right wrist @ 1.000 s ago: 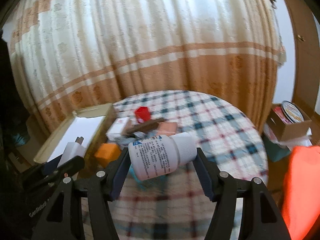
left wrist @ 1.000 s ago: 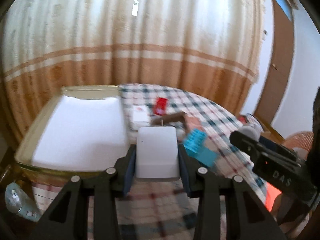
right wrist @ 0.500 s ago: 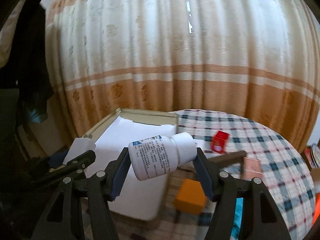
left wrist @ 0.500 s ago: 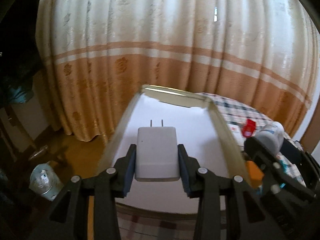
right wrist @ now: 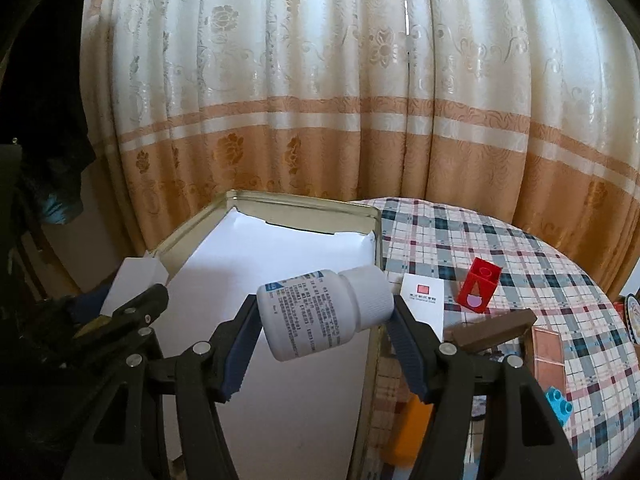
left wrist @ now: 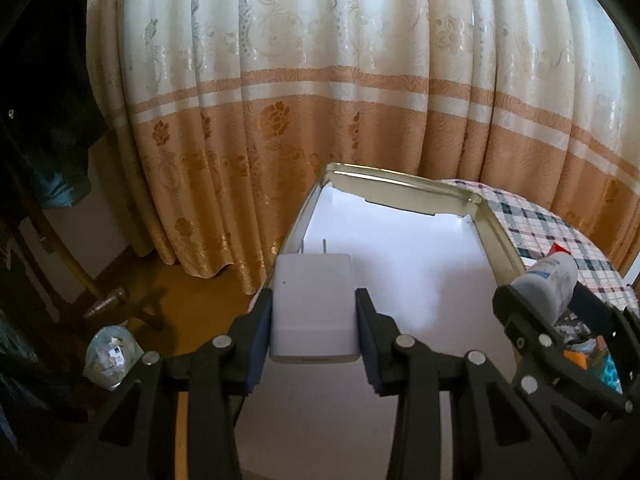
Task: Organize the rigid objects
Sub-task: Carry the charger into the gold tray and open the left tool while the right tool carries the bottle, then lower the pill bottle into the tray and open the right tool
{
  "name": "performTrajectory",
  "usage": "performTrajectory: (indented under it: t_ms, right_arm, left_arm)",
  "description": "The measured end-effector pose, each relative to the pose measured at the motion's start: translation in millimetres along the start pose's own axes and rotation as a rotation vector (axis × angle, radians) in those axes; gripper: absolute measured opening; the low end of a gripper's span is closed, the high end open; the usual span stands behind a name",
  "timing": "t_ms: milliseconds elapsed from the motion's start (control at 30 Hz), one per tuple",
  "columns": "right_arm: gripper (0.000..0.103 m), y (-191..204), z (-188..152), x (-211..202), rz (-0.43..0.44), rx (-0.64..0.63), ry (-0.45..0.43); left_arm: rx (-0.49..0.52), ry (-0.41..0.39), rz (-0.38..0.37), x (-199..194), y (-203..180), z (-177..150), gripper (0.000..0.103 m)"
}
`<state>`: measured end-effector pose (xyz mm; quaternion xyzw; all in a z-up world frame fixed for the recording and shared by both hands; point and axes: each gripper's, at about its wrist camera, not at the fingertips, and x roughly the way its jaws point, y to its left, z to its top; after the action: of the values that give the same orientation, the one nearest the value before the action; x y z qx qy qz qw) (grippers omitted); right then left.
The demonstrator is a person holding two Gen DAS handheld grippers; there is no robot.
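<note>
Charger, a white plug-in block with two prongs pointing forward, is sitting pinched between the left tongs, which are pressing on its two flat side faces; it is hanging in the air just ahead of the tongs, over the near left part of the paper-lined tin tray. Pill bottle, white with a printed label and a ribbed cap, is being gripped crosswise by the right tongs, one pad on its base and the other against the cap, the body tilting cap-upward; it is hanging over the tray's right edge. Both items are appearing rigid and light. The charger's flat faces are giving a secure hold, and the prongs should be kept clear of contact. The bottle's smooth round plastic is judged slippery and liable to pivot between the pads; a grasp across its labelled waist would serve better. Beyond and to the right of the right tongs, on the checked desk, a red block, a white card, a brown bar, an orange block and a blue brick are lying outside the tray. Judgement: both tongs are standing ready to lower their loads onto the white lining.
</note>
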<state>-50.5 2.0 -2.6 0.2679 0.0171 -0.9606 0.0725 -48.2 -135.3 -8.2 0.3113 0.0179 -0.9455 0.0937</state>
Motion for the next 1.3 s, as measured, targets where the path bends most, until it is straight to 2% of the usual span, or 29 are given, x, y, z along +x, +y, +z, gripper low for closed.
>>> performTrajectory:
  t_ms: [167, 233, 367, 433, 500, 533, 700, 833, 1000, 1167, 1300]
  right_arm:
    - [0.066, -9.4, -1.6, 6.0, 0.058, 0.05, 0.025]
    - [0.066, -12.4, -2.5, 4.4, 0.073, 0.066, 0.018]
    - [0.067, -20.7, -3.9, 1.0, 0.063, 0.113, 0.004]
    - [0.067, -25.1, -4.2, 0.2, 0.057, 0.136, 0.001]
    - [0.067, -28.8, -4.2, -2.5, 0.048, 0.151, -0.008]
    - [0.071, -31.3, -5.0, -6.7, 0.042, 0.159, -0.022]
    - [0.079, -39.4, -7.7, -29.7, -0.029, 0.167, -0.11]
    - [0.086, -53.1, -10.3, -43.6, -0.096, 0.229, -0.153]
    - [0.086, -60.2, -11.8, -52.3, -0.112, 0.27, -0.184]
    - [0.086, -51.5, -12.0, -60.2, -0.134, 0.231, -0.214]
    - [0.092, -50.7, -15.3, -67.3, -0.147, 0.234, -0.227]
  left_arm:
    - [-0.01, 0.01, 0.007, -0.5, -1.4, -1.0, 0.04]
    - [-0.013, -0.009, 0.012, -4.7, -2.4, -1.0, 0.046]
    - [-0.02, -0.04, 0.007, -11.7, -3.4, -2.5, 0.061]
    - [-0.041, -0.047, 0.053, -14.1, -2.6, -2.8, 0.083]
    - [-0.058, -0.072, 0.075, -18.4, -0.7, -2.9, 0.094]
    - [-0.065, -0.086, 0.074, -21.2, -0.2, -2.9, 0.096]
    - [-0.082, -0.12, 0.043, -33.0, -6.8, -3.8, 0.098]
    - [-0.081, -0.151, 0.048, -39.5, -16.5, -6.3, 0.098]
    - [-0.048, -0.159, 0.045, -41.4, -28.7, -10.8, 0.099]
    - [0.009, -0.194, 0.041, -50.4, -44.0, -15.6, 0.101]
    - [0.009, -0.183, 0.026, -53.4, -47.5, -17.4, 0.102]
